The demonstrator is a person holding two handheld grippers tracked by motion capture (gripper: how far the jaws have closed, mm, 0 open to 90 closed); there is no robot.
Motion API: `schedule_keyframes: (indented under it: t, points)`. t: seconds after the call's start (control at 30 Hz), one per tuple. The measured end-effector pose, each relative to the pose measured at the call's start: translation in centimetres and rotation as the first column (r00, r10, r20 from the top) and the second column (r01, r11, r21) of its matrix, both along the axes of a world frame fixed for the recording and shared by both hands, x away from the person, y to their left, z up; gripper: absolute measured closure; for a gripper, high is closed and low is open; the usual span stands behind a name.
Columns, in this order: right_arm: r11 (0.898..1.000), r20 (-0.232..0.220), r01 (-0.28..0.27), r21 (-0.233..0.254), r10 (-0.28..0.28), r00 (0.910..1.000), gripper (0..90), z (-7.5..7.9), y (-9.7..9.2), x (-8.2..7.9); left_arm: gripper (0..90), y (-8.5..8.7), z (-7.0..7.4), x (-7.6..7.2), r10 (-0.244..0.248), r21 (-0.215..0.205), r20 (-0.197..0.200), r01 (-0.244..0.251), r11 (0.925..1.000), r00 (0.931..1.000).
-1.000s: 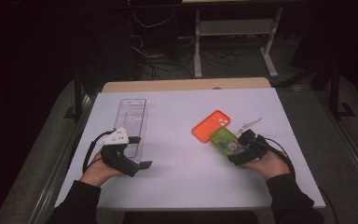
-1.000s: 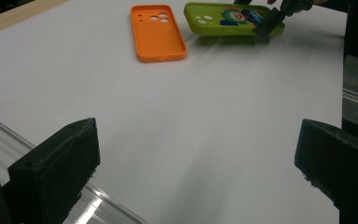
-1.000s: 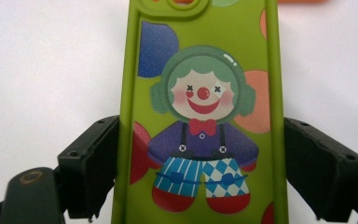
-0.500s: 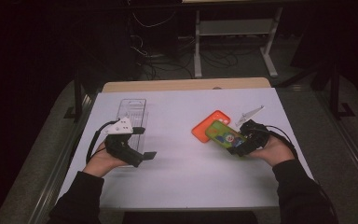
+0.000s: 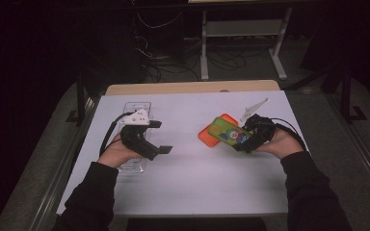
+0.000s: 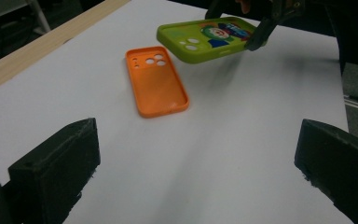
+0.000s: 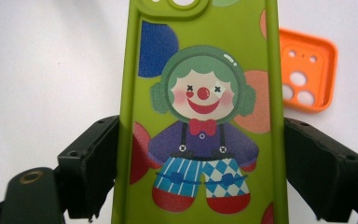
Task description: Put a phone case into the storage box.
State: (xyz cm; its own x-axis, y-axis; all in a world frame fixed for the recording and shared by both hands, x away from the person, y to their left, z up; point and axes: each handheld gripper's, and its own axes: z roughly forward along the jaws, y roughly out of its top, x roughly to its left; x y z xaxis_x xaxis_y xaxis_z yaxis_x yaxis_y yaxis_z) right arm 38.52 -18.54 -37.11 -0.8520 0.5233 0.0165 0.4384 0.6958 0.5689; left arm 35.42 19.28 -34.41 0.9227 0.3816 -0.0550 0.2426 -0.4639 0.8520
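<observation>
Table point(image 5: 192, 187): flat, matte white top with a strip of pale wood along its far edge.

Green phone case point(image 7: 200, 116): glossy lime-green shell, rounded rectangle with a raised camera block at its top end; printed with a cartoon clown in green earmuffs, red bow tie and blue checked trousers, among blue, orange and red discs. It is lifted off the table at about 3 o'clock from the table's middle, tilted, and overhangs one end of the orange case in the high view.

Right tongs point(image 7: 200, 154): two blocky black jaws with a rough, matte surface, clamped on the long side edges of the green phone case.

Orange phone case point(image 6: 157, 80): smooth orange shell lying flat on the table, hollow side up, low rim all round, round camera holes at one corner.

Left tongs point(image 6: 196, 163): black jaws spread wide apart, gripping nothing, at about 9 o'clock.

Clear plastic tray point(image 5: 136, 107): transparent, oblong, lying under the left hand point(image 5: 118, 153).
</observation>
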Motion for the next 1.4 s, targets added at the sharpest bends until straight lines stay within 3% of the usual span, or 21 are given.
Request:
schedule_keyframes:
  t: [0.2,0.37,0.47,0.5,0.7,0.9,1.03,1.2,1.4]
  points:
    - [0.999,0.008,-0.033,0.007,0.033,0.9994,14.9,0.5,0.4,1.1,0.0,-1.4,0.1,0.8,-0.020,0.001,0.005,0.020,0.9998,0.9998]
    - [0.998,0.017,-0.063,0.003,0.063,0.9979,14.8,0.3,0.9,1.7,0.0,-2.2,-0.2,1.4,-0.032,0.031,0.015,0.032,0.9990,0.9994]
    - [0.996,0.020,-0.094,0.002,0.094,0.9954,14.8,0.1,1.2,1.7,0.0,-2.4,-0.5,1.5,-0.051,0.033,0.008,0.050,0.9982,0.9987]
    - [0.995,0.017,-0.100,0.003,0.100,0.9949,14.8,0.1,1.3,1.6,0.0,-2.5,-0.6,1.5,-0.067,0.053,0.015,0.066,0.9964,0.9977]
    - [0.985,0.019,-0.169,-0.017,0.169,0.9854,14.8,0.1,2.6,0.6,0.0,-3.1,-1.1,1.0,-0.115,0.082,0.000,0.114,0.9901,0.9934]
    - [0.969,0.016,-0.240,-0.054,0.241,0.9704,14.8,-0.1,4.5,-0.6,0.0,-3.8,-1.3,0.5,-0.162,0.100,-0.003,0.161,0.9818,0.9868]
    - [0.951,0.020,-0.297,-0.081,0.300,0.9539,14.8,-0.2,5.9,-1.4,0.0,-4.2,-1.5,0.2,-0.194,0.107,-0.010,0.194,0.9751,0.9809]
    - [0.934,0.026,-0.350,-0.077,0.353,0.9354,14.7,0.4,7.3,-2.1,0.0,-4.8,-1.9,-0.1,-0.206,0.136,-0.014,0.205,0.9691,0.9786]
    - [0.907,0.038,-0.415,-0.068,0.418,0.9078,14.7,1.2,8.9,-3.3,0.0,-5.5,-2.0,-0.7,-0.255,0.163,-0.012,0.254,0.9535,0.9668]
